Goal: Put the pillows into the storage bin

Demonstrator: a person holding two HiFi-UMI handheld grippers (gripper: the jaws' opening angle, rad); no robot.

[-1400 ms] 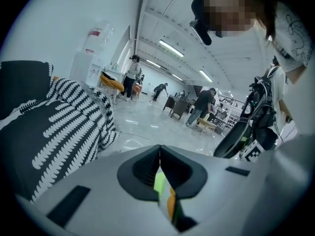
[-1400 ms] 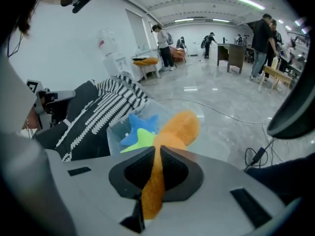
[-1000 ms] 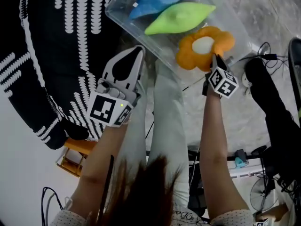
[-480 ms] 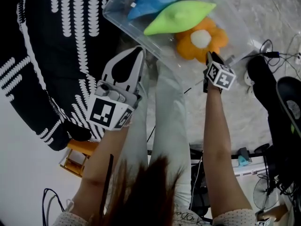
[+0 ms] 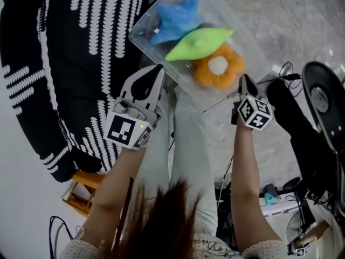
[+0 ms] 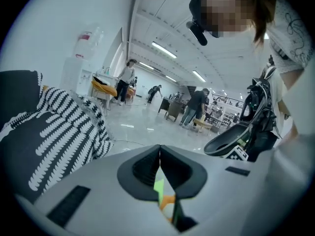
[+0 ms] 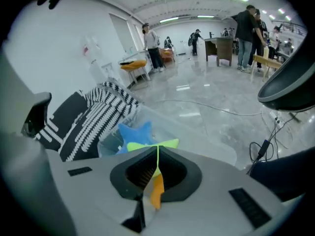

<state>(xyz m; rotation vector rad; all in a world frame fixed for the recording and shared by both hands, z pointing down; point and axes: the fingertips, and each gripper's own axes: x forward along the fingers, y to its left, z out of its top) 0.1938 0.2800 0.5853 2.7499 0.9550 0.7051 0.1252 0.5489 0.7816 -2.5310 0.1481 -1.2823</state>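
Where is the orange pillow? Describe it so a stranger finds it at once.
Look for the clear bin beside the black-and-white fabric. Of three pillows inside, the orange pillow lies beside the green pillow. Only it is flower-shaped with a white centre.

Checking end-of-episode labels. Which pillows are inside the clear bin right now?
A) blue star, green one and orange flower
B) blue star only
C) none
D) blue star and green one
A: the head view shows the blue star pillow, the green pillow and the orange flower pillow all lying inside the walls of the clear bin.
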